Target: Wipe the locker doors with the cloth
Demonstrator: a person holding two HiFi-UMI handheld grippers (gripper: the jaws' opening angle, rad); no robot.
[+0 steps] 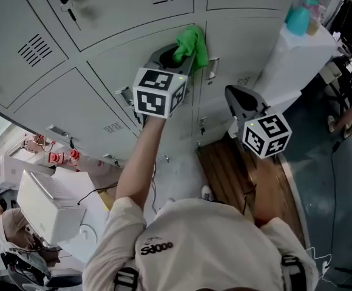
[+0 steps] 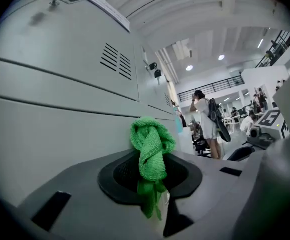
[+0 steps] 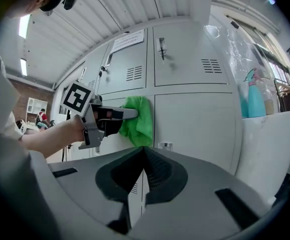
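Green nubby cloth [image 2: 151,146] in left gripper [image 2: 154,183]

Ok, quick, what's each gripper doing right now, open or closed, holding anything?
Left gripper: closed on the green cloth.
Right gripper: jaws together, holding nothing.

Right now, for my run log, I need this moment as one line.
left hand-held gripper: shut on green cloth | cloth: against locker door | right hand-held gripper: shut, empty, off door
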